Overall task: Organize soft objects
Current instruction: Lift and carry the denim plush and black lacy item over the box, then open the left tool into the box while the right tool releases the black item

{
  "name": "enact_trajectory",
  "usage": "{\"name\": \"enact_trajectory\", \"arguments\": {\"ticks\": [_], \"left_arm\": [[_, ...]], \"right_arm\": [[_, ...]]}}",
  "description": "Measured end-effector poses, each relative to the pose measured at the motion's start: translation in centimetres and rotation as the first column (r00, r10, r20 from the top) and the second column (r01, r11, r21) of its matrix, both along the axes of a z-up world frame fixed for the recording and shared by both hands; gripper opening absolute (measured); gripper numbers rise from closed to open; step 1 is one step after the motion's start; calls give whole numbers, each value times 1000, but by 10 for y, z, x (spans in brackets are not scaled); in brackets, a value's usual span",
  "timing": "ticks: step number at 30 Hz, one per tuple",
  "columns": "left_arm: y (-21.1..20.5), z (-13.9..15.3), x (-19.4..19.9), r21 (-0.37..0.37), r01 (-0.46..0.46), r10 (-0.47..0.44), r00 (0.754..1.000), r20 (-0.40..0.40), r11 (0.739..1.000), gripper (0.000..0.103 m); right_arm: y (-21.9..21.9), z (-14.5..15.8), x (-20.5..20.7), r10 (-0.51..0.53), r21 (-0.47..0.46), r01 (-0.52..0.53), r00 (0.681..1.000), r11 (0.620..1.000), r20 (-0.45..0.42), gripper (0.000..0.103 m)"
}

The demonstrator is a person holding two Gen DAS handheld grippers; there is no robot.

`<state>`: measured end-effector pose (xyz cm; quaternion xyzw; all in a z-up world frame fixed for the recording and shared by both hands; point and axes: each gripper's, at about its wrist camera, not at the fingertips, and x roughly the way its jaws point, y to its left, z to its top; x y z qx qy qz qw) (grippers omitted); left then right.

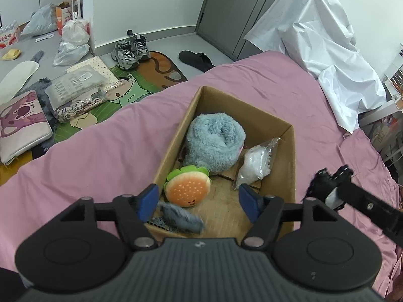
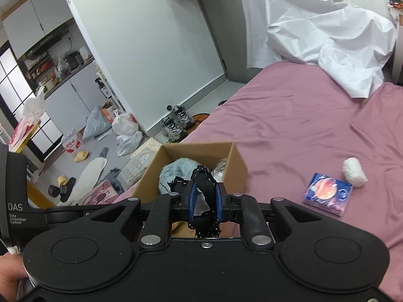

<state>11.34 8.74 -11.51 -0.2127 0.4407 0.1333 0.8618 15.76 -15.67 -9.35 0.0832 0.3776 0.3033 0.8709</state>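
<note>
1. Right gripper [image 2: 204,197]: blue fingers [image 2: 192,197] clamped on a black fabric piece with white stitching [image 2: 204,178]; cloth bunches up above the tips and hangs out below, so it's a mid-bundle pinch, good enough for a carry
2. Same gripper seen from the left wrist sits off the box's right side, over the bed, not yet over the opening; judgement: next is a move in over the box and let go
3. Left gripper [image 1: 199,202]: fingers [image 1: 148,201] spread wide, nothing between them, hovering over the near end of the cardboard box [image 1: 289,151]; looks parked, or just emptied, can't say which
4. Box holds the sorted items: grey furry piece [image 1: 182,217] at the near wall, burger plush [image 1: 187,188] next, blue fluffy roll [image 1: 214,143] towards the far end, clear plastic bag [image 1: 257,162] along the right wall
5. Bare cardboard floor near-right, likely drop spot
6. Still out on the pink bed [image 2: 289,125]: white roll [image 2: 354,172] just beside a small printed blue box [image 2: 326,193], well right of the carton
7. White sheet [image 2: 314,30] heaped at the far end, not involved
</note>
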Motion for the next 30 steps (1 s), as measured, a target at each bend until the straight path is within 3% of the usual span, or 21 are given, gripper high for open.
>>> {"name": "enact_trajectory", "arguments": {"ticks": [4,10,12,16,30], "left_arm": [[2,2,2,-14,-3,3,1000,-8,1000,73],[2,9,3,21,-11,11,1000,-8,1000,81],[2,9,5,18,-2,2,1000,-18,1000,83],[2,13,5,18,-1,1,1000,-29,1000,84],[-12,32,1,105,22,-21,1000,-14,994,93]], "right_arm": [[8,-3,-1,31,15,-30,999,999,-33,17],[16,-8,-2,53,13,-52,997,999,-61,19],[18,-11,-2,62,14,-61,995,998,-84,23],[15,-14,0,55,25,-52,988,998,-144,46],[-23,-9,13,-57,6,60,979,998,-196,50]]}}
